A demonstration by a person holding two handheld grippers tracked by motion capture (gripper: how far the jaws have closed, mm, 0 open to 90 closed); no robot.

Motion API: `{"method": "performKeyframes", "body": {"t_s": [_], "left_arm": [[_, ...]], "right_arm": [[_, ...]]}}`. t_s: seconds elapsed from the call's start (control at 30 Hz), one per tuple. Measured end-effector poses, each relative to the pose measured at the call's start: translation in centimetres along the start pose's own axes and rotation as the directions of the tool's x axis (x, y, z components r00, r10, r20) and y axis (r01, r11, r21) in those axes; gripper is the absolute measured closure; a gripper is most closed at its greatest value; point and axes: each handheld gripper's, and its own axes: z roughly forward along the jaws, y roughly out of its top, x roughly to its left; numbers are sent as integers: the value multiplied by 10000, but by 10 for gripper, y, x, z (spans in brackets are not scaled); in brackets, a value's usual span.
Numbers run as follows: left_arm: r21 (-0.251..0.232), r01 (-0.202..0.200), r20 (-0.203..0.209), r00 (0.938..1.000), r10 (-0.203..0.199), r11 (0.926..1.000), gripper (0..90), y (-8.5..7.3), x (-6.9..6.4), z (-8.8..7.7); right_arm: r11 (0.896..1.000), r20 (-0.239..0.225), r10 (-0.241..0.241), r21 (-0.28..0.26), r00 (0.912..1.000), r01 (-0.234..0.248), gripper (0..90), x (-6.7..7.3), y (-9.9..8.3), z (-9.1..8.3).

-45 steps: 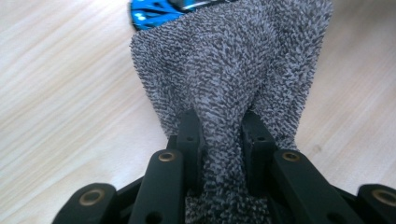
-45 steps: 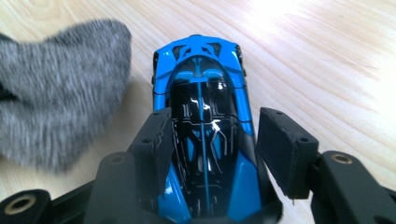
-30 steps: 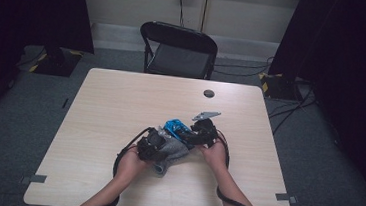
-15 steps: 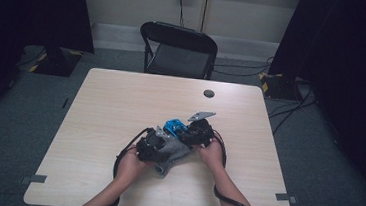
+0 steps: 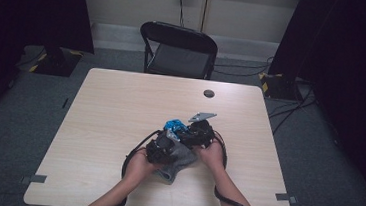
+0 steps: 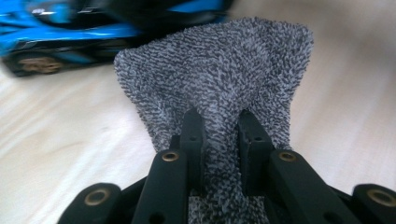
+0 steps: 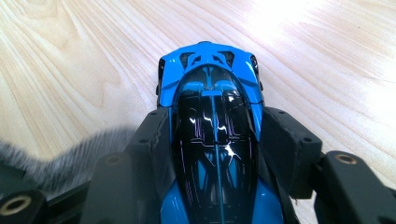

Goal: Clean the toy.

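Both hand-held grippers loaded | left hand-held gripper (image 6: 217,140) has just closed, pinching grey cloth (image 6: 219,70) | right hand-held gripper (image 7: 217,135) clamps blue toy car (image 7: 212,116) | wiping can begin

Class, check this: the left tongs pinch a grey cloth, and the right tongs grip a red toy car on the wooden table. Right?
One slip: the car is blue and black, not red, as the right gripper view shows. The rest holds: the left tongs pinch the grey cloth, and the right tongs grip the car on the table.
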Motion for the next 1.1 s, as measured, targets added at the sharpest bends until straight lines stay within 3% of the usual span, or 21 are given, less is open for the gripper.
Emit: {"method": "performKeyframes", "body": {"t_s": [0.03, 0.17, 0.37, 0.57, 0.93, 1.1], "left_arm": [[14, -68, -63, 10000, 68, 10000, 755, 2, 0, 2], [31, 304, 64, 9995, -304, 9995, 755, 7, 8, 6], [-25, 735, -343, 9967, -736, 9973, 755, 7, 22, 4], [-73, 1214, -739, 9898, -1216, 9926, 754, 6, 36, 1], [-163, 1741, -1099, 9785, -1748, 9846, 753, 3, 55, -2], [-97, 1780, -1191, 9768, -1779, 9840, 753, 4, 61, -4]], "right_arm": [[10000, -4, -7, -25, 10000, 7, 438, 0, 0, 0], [10000, -51, 9, -43, 10000, -9, 440, -1, -2, -1], [10000, -79, 10, 35, 10000, -9, 443, -1, -1, -2], [10000, -75, 9, -72, 10000, -9, 443, -1, -2, -2], [10000, -27, -4, -35, 10000, 4, 443, -1, -2, -2], [10000, -23, 1, 0, 10000, -1, 443, 0, -2, -2]]}}
